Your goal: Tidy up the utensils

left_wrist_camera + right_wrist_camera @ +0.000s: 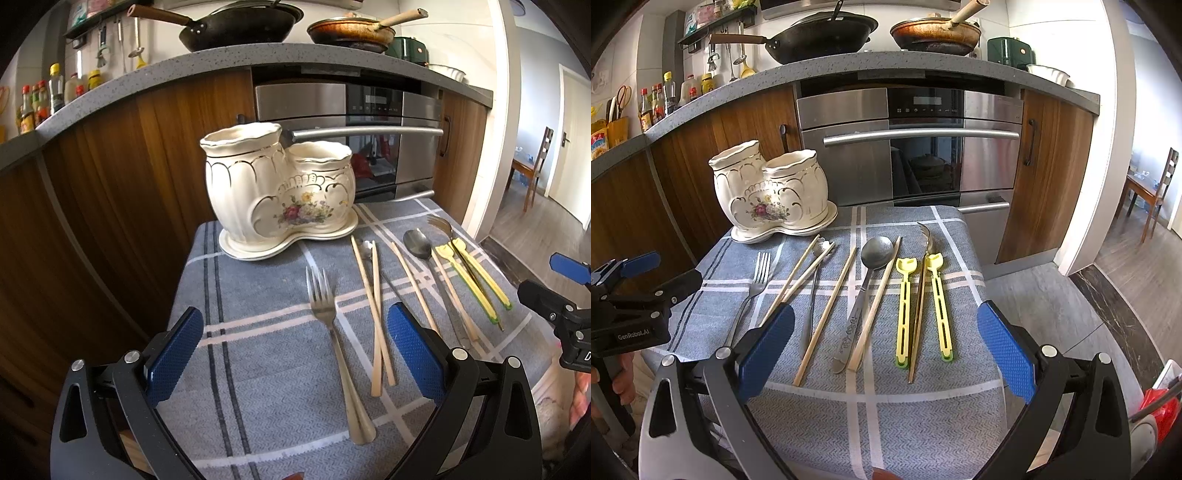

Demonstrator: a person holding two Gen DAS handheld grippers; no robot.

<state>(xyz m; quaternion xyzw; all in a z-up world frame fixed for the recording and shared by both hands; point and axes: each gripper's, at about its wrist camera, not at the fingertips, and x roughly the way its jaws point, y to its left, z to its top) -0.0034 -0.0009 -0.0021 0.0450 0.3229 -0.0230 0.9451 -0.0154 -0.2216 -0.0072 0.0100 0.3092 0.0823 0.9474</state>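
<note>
Both grippers' fingers gape wide, empty; the fork (pixel 334 343) lies between the left gripper (pixel 295 354) fingers.

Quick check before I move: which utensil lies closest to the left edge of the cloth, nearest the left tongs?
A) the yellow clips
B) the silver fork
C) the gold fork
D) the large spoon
B: the silver fork lies leftmost on the checked cloth, beside the left tongs; the large spoon and yellow clips lie further right.
</note>
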